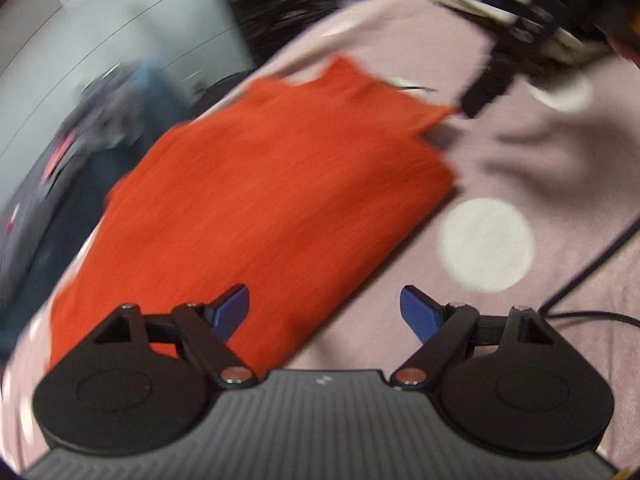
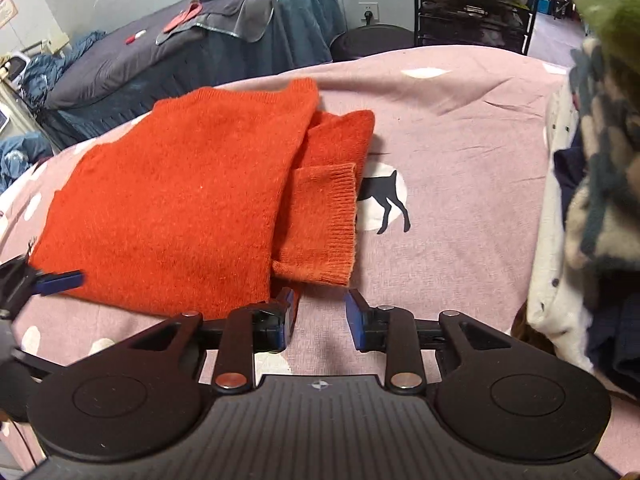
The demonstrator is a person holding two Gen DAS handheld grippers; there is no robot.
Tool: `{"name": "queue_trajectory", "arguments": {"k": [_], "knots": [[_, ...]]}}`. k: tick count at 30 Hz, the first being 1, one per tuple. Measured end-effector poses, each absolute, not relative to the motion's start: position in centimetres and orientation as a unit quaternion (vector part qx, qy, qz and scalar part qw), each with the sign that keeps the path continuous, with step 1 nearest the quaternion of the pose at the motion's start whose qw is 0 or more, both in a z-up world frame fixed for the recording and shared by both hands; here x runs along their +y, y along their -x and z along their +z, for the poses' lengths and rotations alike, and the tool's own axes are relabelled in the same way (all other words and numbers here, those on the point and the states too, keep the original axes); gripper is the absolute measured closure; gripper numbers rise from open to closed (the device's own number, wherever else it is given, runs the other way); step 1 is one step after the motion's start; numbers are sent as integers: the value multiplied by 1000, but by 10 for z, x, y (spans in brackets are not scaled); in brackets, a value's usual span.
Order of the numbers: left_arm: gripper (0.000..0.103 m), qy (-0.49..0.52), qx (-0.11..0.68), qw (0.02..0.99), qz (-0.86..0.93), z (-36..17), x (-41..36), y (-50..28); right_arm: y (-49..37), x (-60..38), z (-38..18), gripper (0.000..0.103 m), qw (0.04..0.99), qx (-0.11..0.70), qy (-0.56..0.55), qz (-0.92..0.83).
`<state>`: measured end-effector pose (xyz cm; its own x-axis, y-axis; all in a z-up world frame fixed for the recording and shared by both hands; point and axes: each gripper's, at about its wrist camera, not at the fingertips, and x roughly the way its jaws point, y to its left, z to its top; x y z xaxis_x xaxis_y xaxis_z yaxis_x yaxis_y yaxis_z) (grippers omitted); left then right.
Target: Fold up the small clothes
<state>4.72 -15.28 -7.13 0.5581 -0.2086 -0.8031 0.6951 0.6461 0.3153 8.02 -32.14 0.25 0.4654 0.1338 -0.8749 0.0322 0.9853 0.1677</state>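
Observation:
An orange knit sweater (image 2: 172,200) lies folded on the pink bedspread (image 2: 460,128), with a ribbed cuff (image 2: 320,224) sticking out at its right side. My right gripper (image 2: 320,316) is open and empty, just in front of the sweater's near right corner. My left gripper (image 1: 325,312) is open and empty, over the sweater's (image 1: 260,200) near edge; this view is motion-blurred. The left gripper's blue fingertip (image 2: 60,280) shows at the sweater's left edge in the right wrist view. The right gripper appears as a dark blur (image 1: 492,80) beyond the sweater.
A pile of other clothes (image 2: 592,208) lies at the right of the bed. A dark bed with grey and blue cloth (image 2: 168,52) stands behind, a black shelf rack (image 2: 476,0) at the back right. A cable (image 1: 592,272) runs across the bedspread.

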Motion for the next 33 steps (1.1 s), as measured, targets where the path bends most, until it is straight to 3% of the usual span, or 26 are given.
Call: {"name": "queue_trajectory", "arguments": {"k": [8,13,15,17,20,24,26,27,33], "knots": [[20,-442,331,766,-328,-105,-224,-45,-65,-337,-1,47,846,524,-91,28],[19,-425,342,764,-343,-106,-239,-66,-64,-348,-1,38,847,522,-94,46],[23,-414,354,763,-347,-106,-243,-75,-73,-349,-1,31,846,519,-97,66],[42,-405,358,764,-352,-104,-246,-79,-86,-347,-1,26,849,513,-92,87],[62,-407,363,760,-354,-103,-250,-84,-119,-338,-7,26,851,512,-63,93],[67,-366,388,771,-348,-101,-246,-97,-164,-338,-19,25,848,517,-72,88],[70,-349,397,774,-347,-99,-240,-102,-183,-342,-26,8,840,528,-91,85],[71,-349,398,774,-347,-99,-239,-104,-191,-344,-30,5,838,529,-102,82],[71,-331,404,780,-345,-101,-233,-108,-209,-351,-52,0,808,558,-165,89]]}}
